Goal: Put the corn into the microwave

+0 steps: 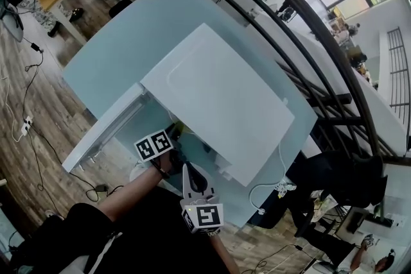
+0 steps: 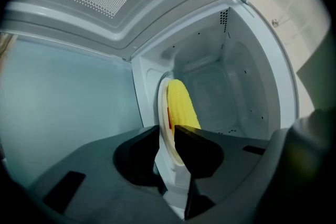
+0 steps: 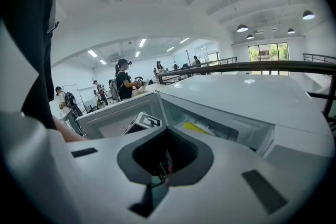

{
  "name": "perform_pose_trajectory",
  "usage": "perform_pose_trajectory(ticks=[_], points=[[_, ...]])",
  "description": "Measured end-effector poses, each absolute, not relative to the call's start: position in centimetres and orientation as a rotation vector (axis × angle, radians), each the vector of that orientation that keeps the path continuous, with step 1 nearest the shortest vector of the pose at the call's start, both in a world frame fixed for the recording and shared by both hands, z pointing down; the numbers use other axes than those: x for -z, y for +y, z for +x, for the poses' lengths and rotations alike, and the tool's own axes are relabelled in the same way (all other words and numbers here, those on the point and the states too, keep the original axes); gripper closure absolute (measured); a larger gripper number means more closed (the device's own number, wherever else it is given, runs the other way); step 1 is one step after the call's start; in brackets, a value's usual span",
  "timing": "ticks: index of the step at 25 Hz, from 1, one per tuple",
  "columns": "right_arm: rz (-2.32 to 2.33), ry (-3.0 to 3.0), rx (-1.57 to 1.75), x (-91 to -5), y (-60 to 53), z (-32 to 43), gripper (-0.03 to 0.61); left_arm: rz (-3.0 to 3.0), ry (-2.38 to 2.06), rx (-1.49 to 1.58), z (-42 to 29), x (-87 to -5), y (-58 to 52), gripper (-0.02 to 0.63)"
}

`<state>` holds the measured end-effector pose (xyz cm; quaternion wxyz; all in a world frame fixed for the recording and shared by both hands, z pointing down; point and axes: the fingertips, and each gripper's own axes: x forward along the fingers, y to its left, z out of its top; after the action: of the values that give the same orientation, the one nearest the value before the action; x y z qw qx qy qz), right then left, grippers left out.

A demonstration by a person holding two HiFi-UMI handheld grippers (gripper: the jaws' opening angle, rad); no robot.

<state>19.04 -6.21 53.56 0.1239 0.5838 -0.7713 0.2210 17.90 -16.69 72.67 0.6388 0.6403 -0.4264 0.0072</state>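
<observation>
A white microwave (image 1: 218, 93) stands on a pale blue table (image 1: 115, 54), its door (image 1: 103, 131) swung open to the left. My left gripper (image 2: 173, 131) is shut on the rim of a white plate (image 2: 164, 113) that carries a yellow corn cob (image 2: 181, 105). The plate is seen edge-on at the mouth of the cavity. In the head view the left gripper (image 1: 172, 141) reaches under the microwave's top, and the plate is hidden there. My right gripper (image 1: 191, 178) hangs back in front of the oven, shut with nothing in it. From the right gripper view the corn (image 3: 195, 127) shows inside the opening.
The microwave's white power cable (image 1: 270, 189) trails off the table's near right corner. A dark railing (image 1: 308, 16) runs behind the table. Several people (image 3: 123, 78) stand at desks far off. Wooden floor with cables lies to the left.
</observation>
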Motion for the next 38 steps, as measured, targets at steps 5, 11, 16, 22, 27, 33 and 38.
perform_pose_trajectory(ticks=[5, 11, 16, 22, 27, 33, 38], points=[[1.708, -2.247, -0.643, -53.6, -6.2, 18.8, 0.569, 1.463, -0.98, -0.049, 17.6, -72.8, -15.8, 0.542], [1.716, -2.233, -0.662, -53.5, -6.2, 18.9, 0.569, 1.455, -0.965, -0.053, 18.1, -72.9, -15.9, 0.572], [1.733, -2.221, -0.662, -53.6, -6.0, 19.2, 0.569, 1.439, -0.973, -0.052, 18.3, -73.3, -16.3, 0.574], [1.751, -2.211, -0.678, -53.6, -6.0, 19.4, 0.569, 1.463, -0.955, -0.061, 18.8, -73.3, -16.5, 0.572], [1.75, -2.217, -0.67, -53.5, -5.9, 19.0, 0.569, 1.52, -0.921, -0.077, 19.0, -72.8, -16.4, 0.562], [1.785, -2.228, -0.677, -53.2, -5.6, 18.2, 0.569, 1.548, -0.896, -0.099, 17.9, -72.1, -15.5, 0.552], [1.808, -2.229, -0.672, -52.8, -5.0, 17.1, 0.569, 1.627, -0.855, -0.112, 17.1, -70.5, -14.2, 0.555]])
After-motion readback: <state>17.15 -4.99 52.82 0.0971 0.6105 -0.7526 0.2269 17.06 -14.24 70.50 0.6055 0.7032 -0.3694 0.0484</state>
